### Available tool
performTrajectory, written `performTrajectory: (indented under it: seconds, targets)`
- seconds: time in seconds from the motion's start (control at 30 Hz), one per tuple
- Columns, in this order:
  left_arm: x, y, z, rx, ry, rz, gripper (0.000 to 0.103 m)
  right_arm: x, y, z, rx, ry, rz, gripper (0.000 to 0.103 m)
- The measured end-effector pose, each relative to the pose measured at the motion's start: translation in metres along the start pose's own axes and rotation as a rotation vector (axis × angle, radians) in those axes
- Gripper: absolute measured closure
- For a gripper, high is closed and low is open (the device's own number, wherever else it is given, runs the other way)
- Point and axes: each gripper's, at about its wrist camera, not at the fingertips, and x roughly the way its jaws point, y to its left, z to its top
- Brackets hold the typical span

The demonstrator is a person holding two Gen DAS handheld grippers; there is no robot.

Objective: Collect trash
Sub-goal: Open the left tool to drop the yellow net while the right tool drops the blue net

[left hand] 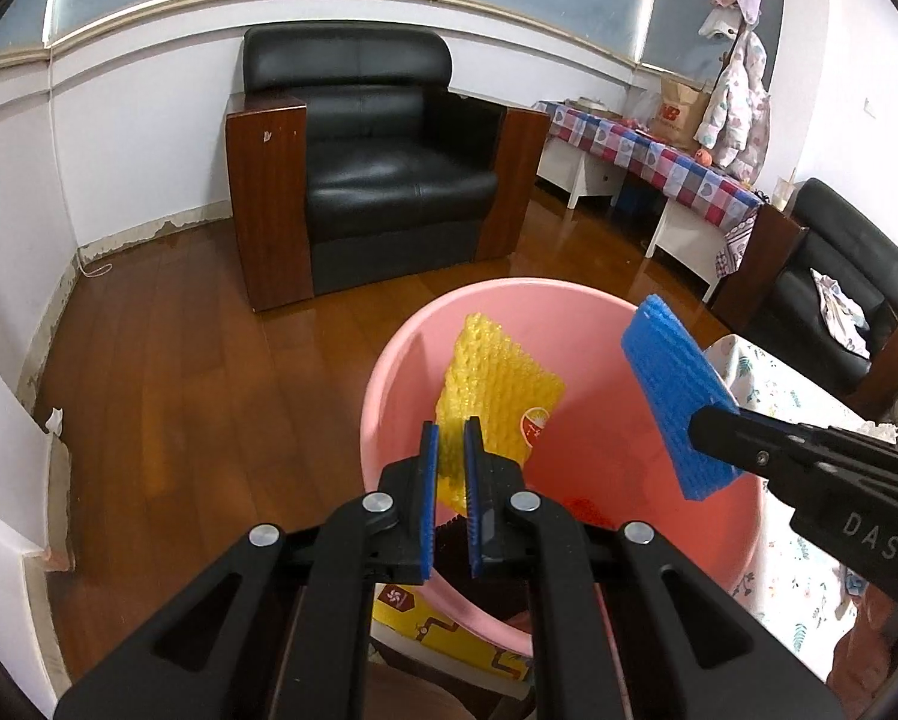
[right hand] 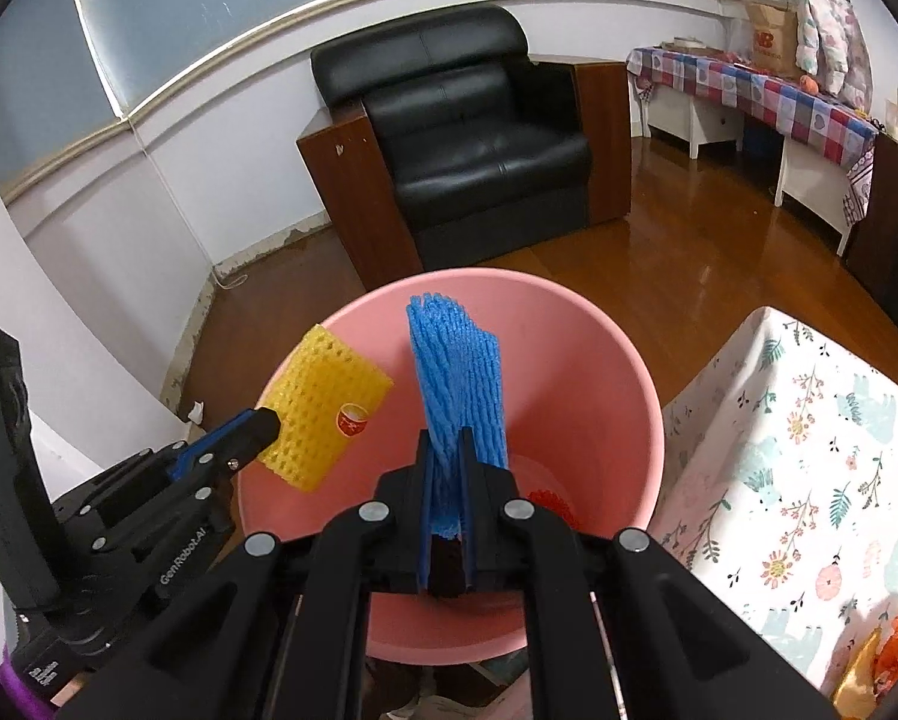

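While both tongs hang over the round pink plastic bucket (left hand: 389,360), each has a piece of trash pinched. Left tongs (left hand: 450,438): pressed together on a yellow foam mesh fruit sleeve (left hand: 496,384) with a small round red-and-white sticker; in the left wrist view it sits lower centre, above the bucket's mouth, sticking up and away from the pads. Right tongs (right hand: 446,450): pinching a blue foam mesh fruit sleeve (right hand: 454,372), lower centre of the right wrist view, sleeve standing nearly upright over the bucket opening, squeezed narrow at the pads and fanning wider toward its top. Cross-views agree: the blue sleeve shows at right of the left wrist view with the right tongs clamped on its lower edge; the yellow sleeve shows left of centre in the right wrist view, gripped at its lower left corner. The two sleeves are near each other, not touching. Small red mesh item (right hand: 550,504) lies on the bucket's bottom, partly hidden behind the tongs. Bucket stands on a brown wood floor (left hand: 179,360), just beside a bench under a white floral cloth (right hand: 808,450) at lower right. Black leather armchair with wooden sides (left hand: 365,168) at upper centre, well apart from the bucket. Side bench with checked cloth (left hand: 658,156) at upper right.
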Motion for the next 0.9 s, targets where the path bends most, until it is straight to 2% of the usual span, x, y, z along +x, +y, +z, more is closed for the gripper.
performTrajectory:
  seconds: [0.47,0.57,0.63,0.73,0.9]
  targets:
    - [0.008,0.000,0.002,0.003,0.009,-0.003,0.094,0.021,-0.004,0.001,0.011,0.016,-0.017,0.096]
    - [0.008,0.000,0.001,0.004,0.012,-0.004,0.083,0.023,-0.004,0.001,0.016,0.013,-0.019,0.096]
    - [0.007,0.000,0.002,-0.001,0.006,-0.013,0.070,0.024,-0.004,-0.001,0.019,0.011,-0.020,0.096]
    - [0.006,0.000,0.001,-0.001,0.000,-0.020,0.068,0.025,-0.005,-0.001,0.019,0.011,-0.021,0.092]
    - [0.006,-0.001,0.000,-0.003,0.002,-0.017,0.067,0.024,-0.004,-0.004,0.021,0.008,-0.026,0.090]
